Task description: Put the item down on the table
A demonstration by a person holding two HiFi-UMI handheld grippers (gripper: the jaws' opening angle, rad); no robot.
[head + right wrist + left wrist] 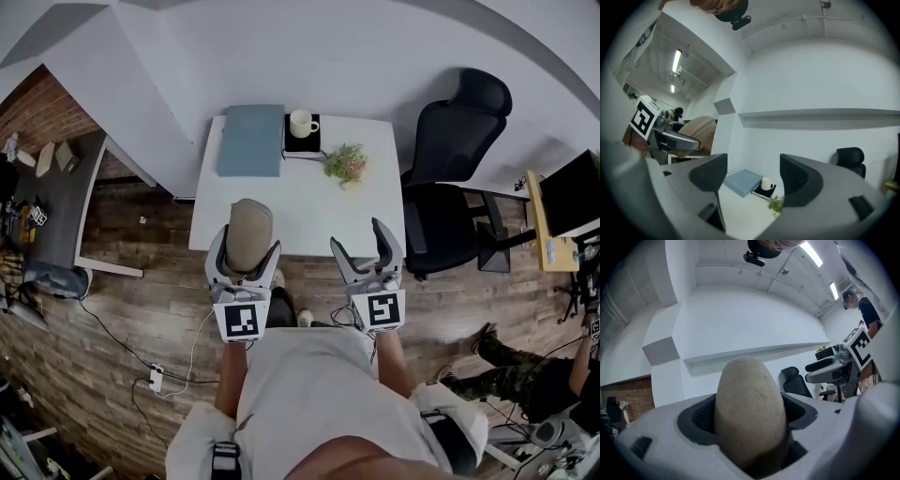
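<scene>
A tan, egg-shaped item (pixel 248 234) with a rough surface is clamped between the jaws of my left gripper (pixel 244 251), held above the near edge of the white table (pixel 281 216). In the left gripper view the item (pixel 749 416) fills the gap between the dark pads and rises above them. My right gripper (pixel 364 246) is open and empty, beside the left one at the table's near edge. From the right gripper view the open jaws (pixel 753 176) frame the tabletop, and the item (pixel 697 133) shows at the left.
At the table's back lie a blue-grey book (pixel 251 139), a white mug (pixel 301 123) on a dark book, and a small plant (pixel 347 163). A black office chair (pixel 452 169) stands right of the table. A grey desk (pixel 56 202) is at the left.
</scene>
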